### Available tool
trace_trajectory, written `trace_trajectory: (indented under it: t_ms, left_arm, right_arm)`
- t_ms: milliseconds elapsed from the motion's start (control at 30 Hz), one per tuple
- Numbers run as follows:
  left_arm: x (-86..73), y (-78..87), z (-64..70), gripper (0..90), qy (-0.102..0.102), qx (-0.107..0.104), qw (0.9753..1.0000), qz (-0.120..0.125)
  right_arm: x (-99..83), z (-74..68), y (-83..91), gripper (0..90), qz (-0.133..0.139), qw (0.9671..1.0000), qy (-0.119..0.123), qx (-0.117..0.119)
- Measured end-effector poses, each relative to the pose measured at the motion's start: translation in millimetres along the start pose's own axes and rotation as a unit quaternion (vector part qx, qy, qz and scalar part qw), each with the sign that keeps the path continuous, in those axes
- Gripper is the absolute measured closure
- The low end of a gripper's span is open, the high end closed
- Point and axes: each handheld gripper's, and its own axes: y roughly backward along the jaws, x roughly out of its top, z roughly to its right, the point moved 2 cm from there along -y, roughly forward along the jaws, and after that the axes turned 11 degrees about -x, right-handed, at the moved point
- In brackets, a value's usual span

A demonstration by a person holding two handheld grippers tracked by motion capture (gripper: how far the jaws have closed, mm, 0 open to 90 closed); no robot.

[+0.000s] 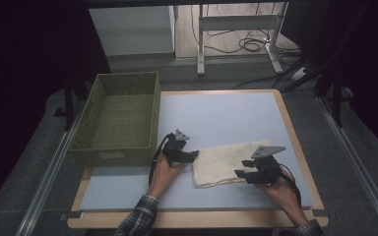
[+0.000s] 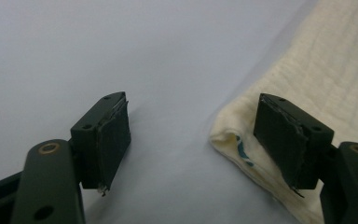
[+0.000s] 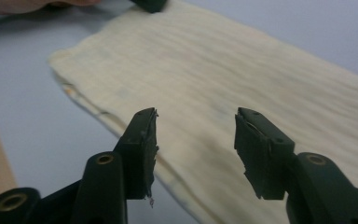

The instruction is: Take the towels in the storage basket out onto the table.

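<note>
A folded cream cloth (image 1: pixel 224 162) lies flat on the blue-grey mat, right of centre. My left gripper (image 1: pixel 193 155) sits at the cloth's left edge, open; in the left gripper view its jaws straddle the folded corner of the cloth (image 2: pixel 326 74), one on the bare mat, one over the cloth. My right gripper (image 1: pixel 243 171) hovers over the cloth's near right part, open, with nothing between its jaws; the cloth (image 3: pixel 223 70) stretches away beyond them.
A green woven basket (image 1: pixel 120 118) stands empty at the table's left, just beyond my left hand. The mat (image 1: pixel 216 113) has free room behind the cloth. The wooden table edge (image 1: pixel 302 162) runs along the right.
</note>
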Motion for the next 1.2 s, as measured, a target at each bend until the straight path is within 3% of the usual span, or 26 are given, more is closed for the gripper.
trace_trajectory:
  t_ms: [167, 400, 667, 767, 900, 1033, 1200]
  left_arm:
    - [-0.1, 0.0, -0.1, 26.6, 0.001, 0.0, 1.0, 0.0]
    - [-0.1, 0.1, -0.2, 26.8, 0.001, 0.0, 1.0, -0.001]
    - [-0.1, 0.1, -0.3, 26.9, 0.001, 0.0, 1.0, -0.001]
    - [-0.1, 0.1, -0.3, 27.0, 0.001, 0.0, 1.0, -0.001]
    - [-0.1, 0.1, -0.3, 27.0, 0.001, 0.0, 1.0, -0.001]
    - [-0.1, 0.2, -0.3, 28.0, 0.002, 0.003, 1.0, 0.001]
    - [-0.3, 2.1, -0.3, 39.4, 0.002, 0.005, 1.0, 0.006]
  right_arm:
    - [6.3, -23.6, -16.0, 57.2, -0.004, 0.9992, 0.014, 0.037]
    - [20.6, -62.9, -34.9, 64.0, -0.006, 0.9952, 0.04, 0.089]
    - [36.6, -97.2, -53.6, 63.8, -0.007, 0.9921, 0.061, 0.11]
    - [39.1, -106.6, -59.5, 60.6, -0.009, 0.9915, 0.068, 0.11]
    - [37.1, -115.1, -68.4, 58.5, -0.028, 0.9924, 0.088, 0.081]
    - [34.9, -117.7, -67.5, 72.3, -0.017, 0.9922, 0.116, 0.042]
    - [35.1, -117.1, -67.3, 84.2, -0.02, 0.9933, 0.109, 0.032]
